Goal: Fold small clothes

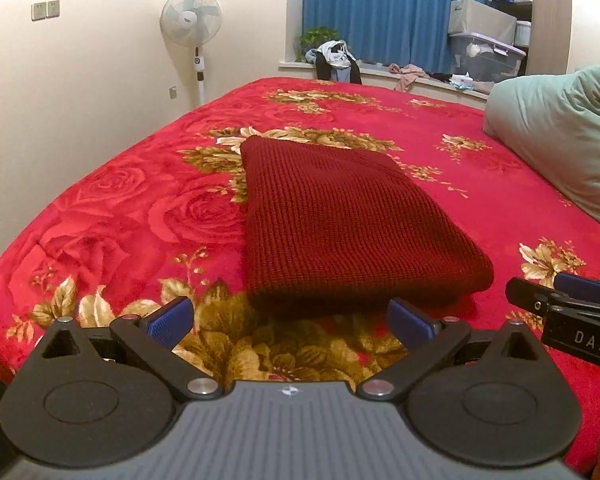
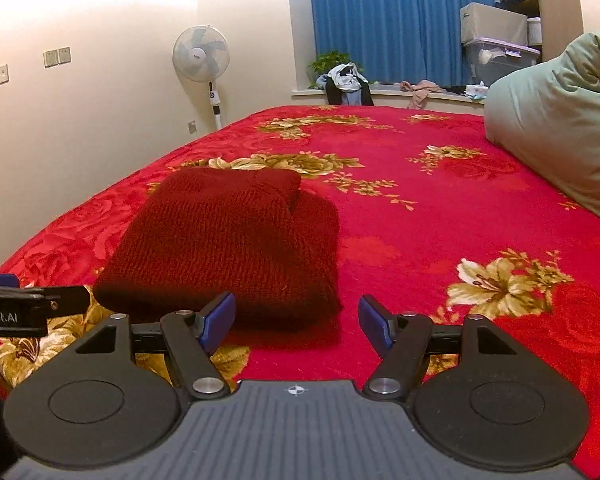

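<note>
While folded maroon knit (image 1: 332, 220) lies on bed (image 1: 100, 220), left gripper (image 1: 290, 322) and right gripper (image 2: 296, 322) just short of knit's near edge, jaws released, empty; retreat level, avoid snagging top layer.

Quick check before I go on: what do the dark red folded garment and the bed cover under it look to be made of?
Dark red garment: looks like a chunky knit, probably wool or acrylic; matte, with visible ribbed stitch rows. Bed cover: looks like plush fleece, printed with roses and gold flowers; soft sheen and a fuzzy surface. Exact fibres cannot be told.

Warm indoor light, wall (image 2: 100, 8) overexposed upper left, fisheye-bent edges, sharp focus.
</note>
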